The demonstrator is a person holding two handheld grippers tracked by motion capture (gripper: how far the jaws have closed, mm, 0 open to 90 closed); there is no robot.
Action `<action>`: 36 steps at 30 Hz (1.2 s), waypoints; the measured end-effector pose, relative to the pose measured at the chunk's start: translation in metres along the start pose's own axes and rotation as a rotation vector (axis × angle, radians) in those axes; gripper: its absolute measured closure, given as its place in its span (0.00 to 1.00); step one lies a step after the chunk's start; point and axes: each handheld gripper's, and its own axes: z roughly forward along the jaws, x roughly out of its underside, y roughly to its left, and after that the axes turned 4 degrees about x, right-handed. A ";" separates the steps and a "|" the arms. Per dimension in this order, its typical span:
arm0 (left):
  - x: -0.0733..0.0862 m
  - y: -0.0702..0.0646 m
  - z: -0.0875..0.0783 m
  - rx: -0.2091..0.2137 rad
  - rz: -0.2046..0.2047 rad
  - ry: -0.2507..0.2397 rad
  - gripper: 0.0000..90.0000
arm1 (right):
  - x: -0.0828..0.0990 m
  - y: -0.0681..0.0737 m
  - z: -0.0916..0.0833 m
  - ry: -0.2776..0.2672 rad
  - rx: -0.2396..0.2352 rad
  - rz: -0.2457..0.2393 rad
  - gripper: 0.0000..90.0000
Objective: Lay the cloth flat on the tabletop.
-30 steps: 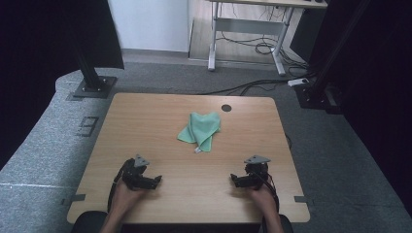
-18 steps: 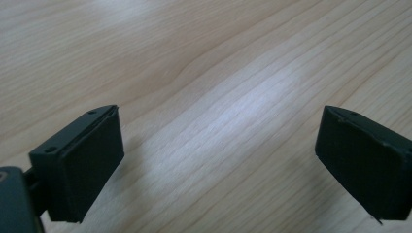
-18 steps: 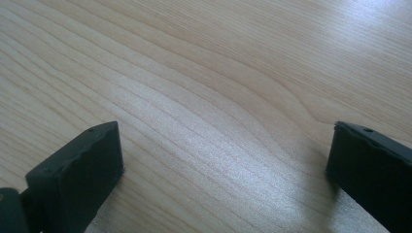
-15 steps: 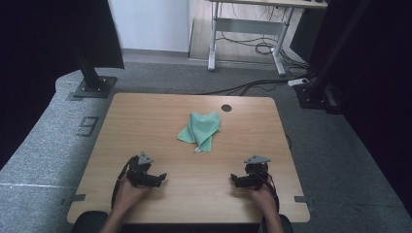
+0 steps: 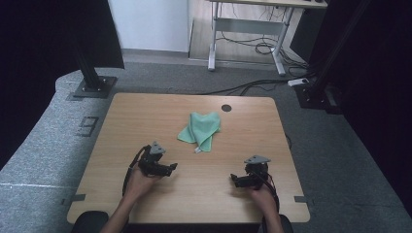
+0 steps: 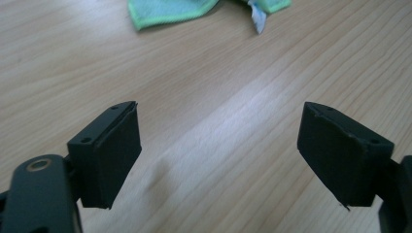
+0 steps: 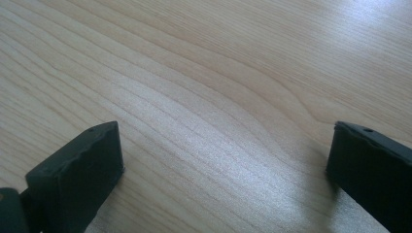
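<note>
The left tongs (image 5: pixel 170 168) are open with nothing between them, and their jaws have just been closing a little. The right tongs (image 5: pixel 235 181) are open and empty too. The crumpled green cloth (image 5: pixel 200 130) lies on the wooden desk (image 5: pixel 131 116), far from both tongs. It is up and to the right of the left tongs, which are nearer. Its long side runs near to far.

Figure "9" marked on the grey floor (image 5: pixel 87 127)

Soft green cloth (image 5: pixel 200 130), matt wood table (image 5: pixel 145 116)
</note>
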 end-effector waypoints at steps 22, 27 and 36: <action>-0.063 -0.011 0.040 0.087 0.084 -0.036 0.52 | 0.000 0.000 0.000 0.000 0.000 0.000 0.00; -0.071 -0.011 0.050 0.108 0.068 -0.037 0.60 | 0.000 0.000 0.000 0.000 0.000 0.000 0.00; -0.081 -0.013 0.081 0.096 0.068 -0.012 0.65 | 0.000 0.000 0.000 0.000 0.000 0.000 0.00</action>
